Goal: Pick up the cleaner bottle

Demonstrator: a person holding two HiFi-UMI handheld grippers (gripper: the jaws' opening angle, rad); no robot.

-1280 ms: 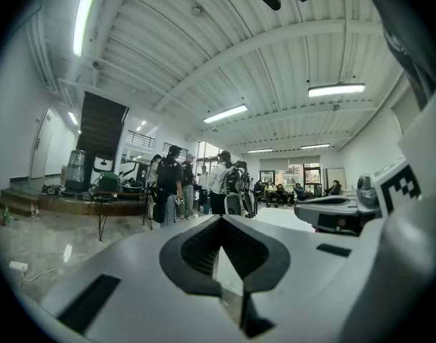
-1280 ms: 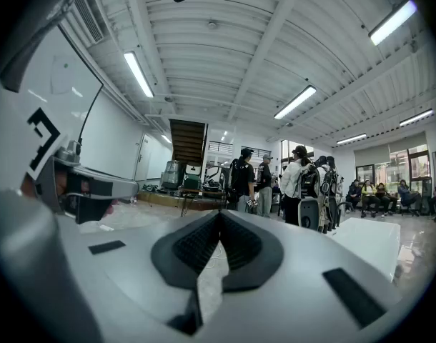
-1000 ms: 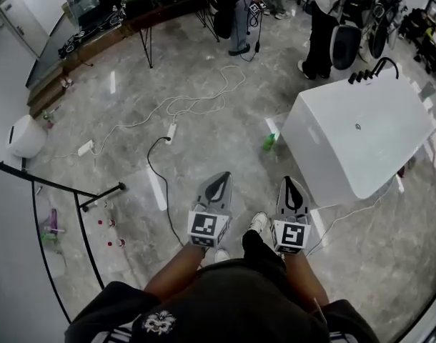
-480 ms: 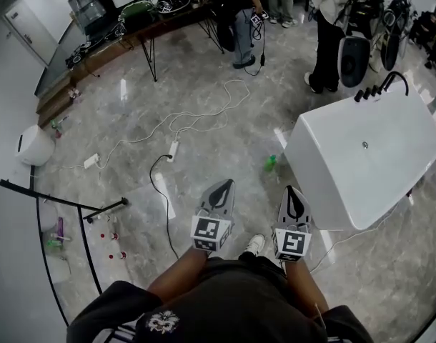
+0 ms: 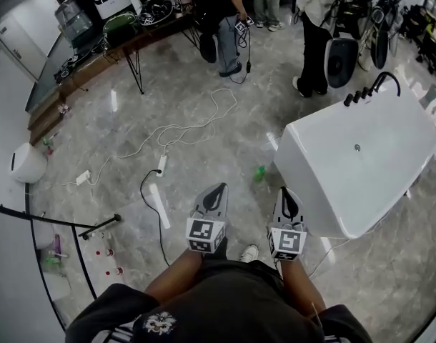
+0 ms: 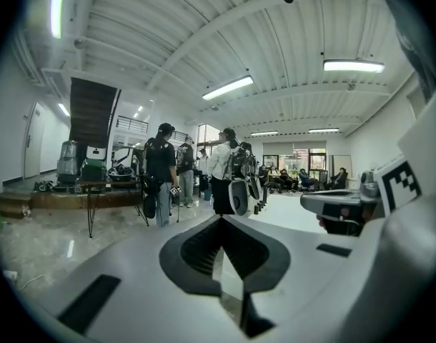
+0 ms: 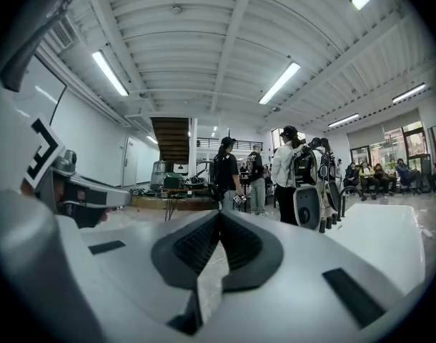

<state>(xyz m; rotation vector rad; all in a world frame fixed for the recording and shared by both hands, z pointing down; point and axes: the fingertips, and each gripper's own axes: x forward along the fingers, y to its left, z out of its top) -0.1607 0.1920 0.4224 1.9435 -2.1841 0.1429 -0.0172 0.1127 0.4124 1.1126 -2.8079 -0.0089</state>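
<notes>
The person is holding the left gripper point(image 5: 219, 187) and the right gripper point(image 5: 284, 191) side by side in front of the body, both pointing out over the grey marbled floor point(image 5: 204, 84). In the left gripper view the two jaws are lying fully together at their tips, with nothing between the pads. The right gripper view is showing the same: its jaws are meeting at the tip and gripping nothing. Each gripper is carrying its marker cube at the rear, just ahead of the person's bare forearms.

The cleaner bottle point(image 5: 259, 171), small and green, is sitting on the floor towards its middle, well away from the left edge where the floor is meeting the wall. It is just beside the near left corner of a white bathtub point(image 5: 361, 163), and whether it is touching the tub is too small to tell. In the head view it is appearing above the gap between the two gripper tips, apart from both.

The bathtub is occupying the right part of the floor, with a black faucet point(image 5: 381, 84) rising from its far edge. A white cable point(image 5: 196, 123) is looping across the middle of the floor and ending near a power strip point(image 5: 161, 165); a black cable point(image 5: 148, 191) is curling beside it. Along the far left edge of the floor a long table point(image 5: 125, 38) is bearing equipment. Several people point(image 5: 314, 20) are standing at the far edge of the floor. A white shoe point(image 5: 249, 252) is showing between the grippers' cubes
</notes>
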